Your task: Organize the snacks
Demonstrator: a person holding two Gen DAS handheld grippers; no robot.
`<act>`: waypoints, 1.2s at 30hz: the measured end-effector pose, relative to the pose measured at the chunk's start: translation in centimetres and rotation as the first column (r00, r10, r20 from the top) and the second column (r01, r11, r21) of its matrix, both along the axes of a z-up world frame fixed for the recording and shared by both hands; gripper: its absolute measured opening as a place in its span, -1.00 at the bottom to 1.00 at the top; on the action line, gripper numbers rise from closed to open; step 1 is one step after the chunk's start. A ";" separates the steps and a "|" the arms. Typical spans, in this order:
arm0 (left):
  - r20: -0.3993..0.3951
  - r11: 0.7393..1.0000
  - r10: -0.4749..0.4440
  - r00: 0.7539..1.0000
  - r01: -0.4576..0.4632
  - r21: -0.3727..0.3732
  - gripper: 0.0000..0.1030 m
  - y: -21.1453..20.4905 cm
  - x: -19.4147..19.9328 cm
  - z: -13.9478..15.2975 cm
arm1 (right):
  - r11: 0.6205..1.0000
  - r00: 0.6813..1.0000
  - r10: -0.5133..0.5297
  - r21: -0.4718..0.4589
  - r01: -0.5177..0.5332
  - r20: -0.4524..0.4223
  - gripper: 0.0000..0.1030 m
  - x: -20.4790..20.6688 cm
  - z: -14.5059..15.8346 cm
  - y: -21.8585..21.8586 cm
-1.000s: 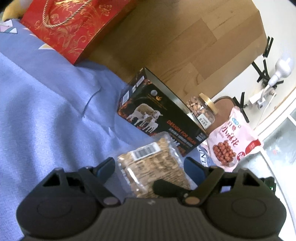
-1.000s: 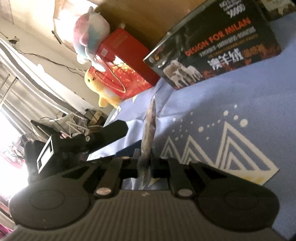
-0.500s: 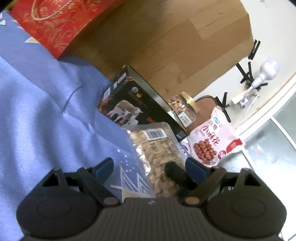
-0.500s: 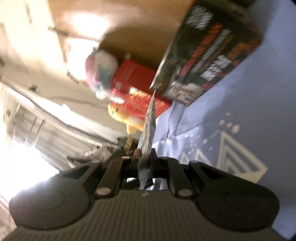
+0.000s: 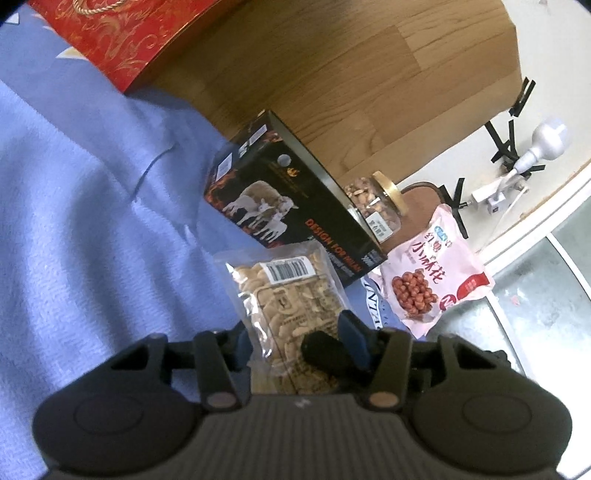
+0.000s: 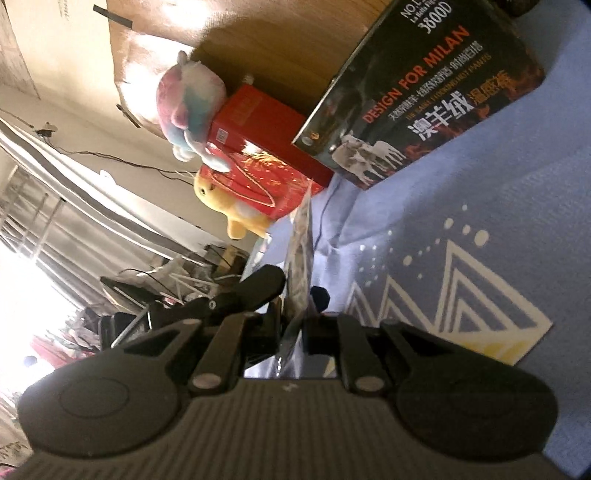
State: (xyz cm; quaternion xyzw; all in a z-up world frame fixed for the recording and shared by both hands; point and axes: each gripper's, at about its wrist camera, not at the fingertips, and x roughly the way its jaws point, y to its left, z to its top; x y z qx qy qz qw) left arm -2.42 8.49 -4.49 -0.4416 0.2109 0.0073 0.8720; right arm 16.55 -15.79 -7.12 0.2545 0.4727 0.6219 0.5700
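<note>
A clear bag of cashews with a barcode label [image 5: 288, 302] stands between the blue pads of my left gripper [image 5: 295, 334], which has closed in on its sides. My right gripper [image 6: 295, 314] is shut on the same bag [image 6: 301, 258], seen edge-on as a thin clear sheet. A right finger [image 5: 325, 354] shows as a dark shape pressed on the bag in the left wrist view. A pink bag of peanuts [image 5: 432, 273] and a glass jar of nuts with a gold lid [image 5: 373, 206] stand at the right.
A black box with sheep pictures [image 5: 288, 199] stands on the blue bedspread [image 5: 92, 221] against a wooden headboard [image 5: 332, 62]. A red gift bag [image 5: 110, 33] is at the far left, with plush toys [image 6: 192, 107] on and beside it.
My left gripper's fingers have closed from wide open onto the sides of the cashew bag. The right gripper still holds the bag and has swung it about.
</note>
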 end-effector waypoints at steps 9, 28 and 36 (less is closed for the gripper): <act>-0.025 1.000 0.010 1.000 -0.010 -0.006 -0.04 0.2 0.0 -0.3 | 0.999 0.995 -0.009 -0.036 0.013 0.098 -0.65 -0.7 0.5 0.4; -0.032 1.000 0.024 0.999 -0.023 0.009 -0.08 0.2 -0.2 -0.2 | 0.995 0.969 -0.039 -0.075 0.059 0.244 -0.44 -1.9 1.4 0.6; -0.033 1.000 0.025 0.999 -0.025 0.011 -0.08 0.2 -0.2 -0.2 | 0.995 0.964 -0.038 -0.078 0.061 0.263 -0.44 -2.1 1.6 0.6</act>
